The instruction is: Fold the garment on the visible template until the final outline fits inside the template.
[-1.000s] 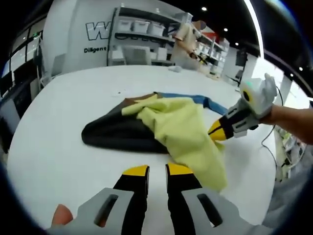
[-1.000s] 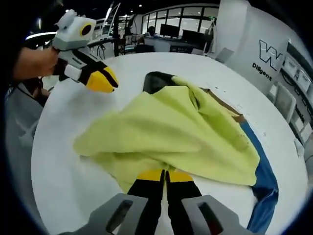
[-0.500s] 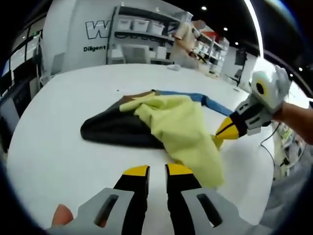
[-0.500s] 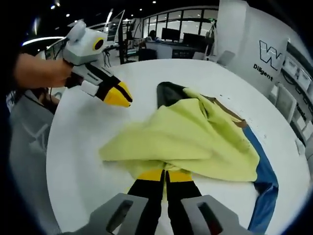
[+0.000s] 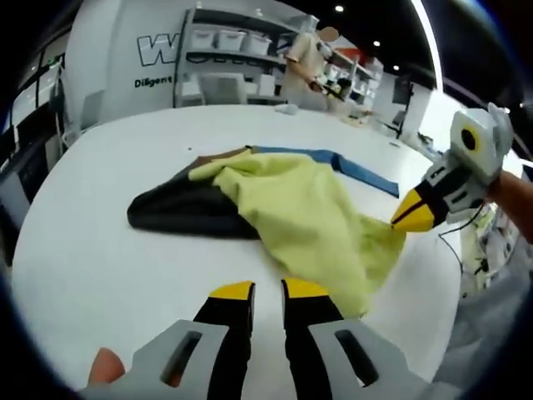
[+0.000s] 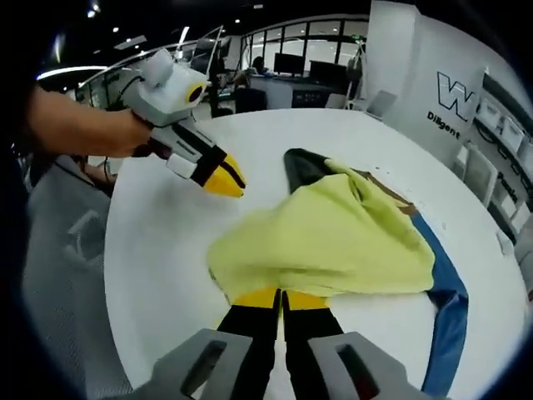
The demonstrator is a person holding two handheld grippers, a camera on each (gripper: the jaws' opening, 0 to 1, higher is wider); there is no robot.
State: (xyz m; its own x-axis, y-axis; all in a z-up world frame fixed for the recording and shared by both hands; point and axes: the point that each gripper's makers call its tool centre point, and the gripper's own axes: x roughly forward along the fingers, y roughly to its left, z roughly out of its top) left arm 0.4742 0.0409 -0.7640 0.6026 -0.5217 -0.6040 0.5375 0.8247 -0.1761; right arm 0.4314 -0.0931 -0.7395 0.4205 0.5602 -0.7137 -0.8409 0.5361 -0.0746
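White and round, the table [image 5: 100, 250] sits in a big open hall, with shelves of white bins [image 5: 241, 50] along a wall with dark lettering at the far side in the left gripper view, and desks with monitors [image 6: 291, 62] by tall windows in the right gripper view.

Starting at the right gripper [image 6: 281, 297]: its yellow-tipped jaws are pressed together on the near edge of the yellow garment [image 6: 333, 242], which bunches up right at the tips. From there the cloth spreads away over the table in a loose, rumpled heap. In the left gripper view the same gripper [image 5: 414, 213] comes in from the right side, its yellow tip pinching a corner of the garment [image 5: 308, 217] and pulling it out to a point.

The left gripper [image 5: 267, 291] is held just above bare table, its jaws nearly together with a narrow gap and nothing between them; the garment's near edge lies just ahead of the right-hand jaw. In the right gripper view it [image 6: 223, 179] is held by a hand [image 6: 92, 129] above the table, close to the cloth's far-left edge but apart from it.

Beyond the yellow cloth, a dark sheet [image 5: 179, 217] lies flat under it, with a brown strip [image 5: 218, 158] at its far edge. A blue strip [image 5: 358, 167] runs out from under the cloth along the table.
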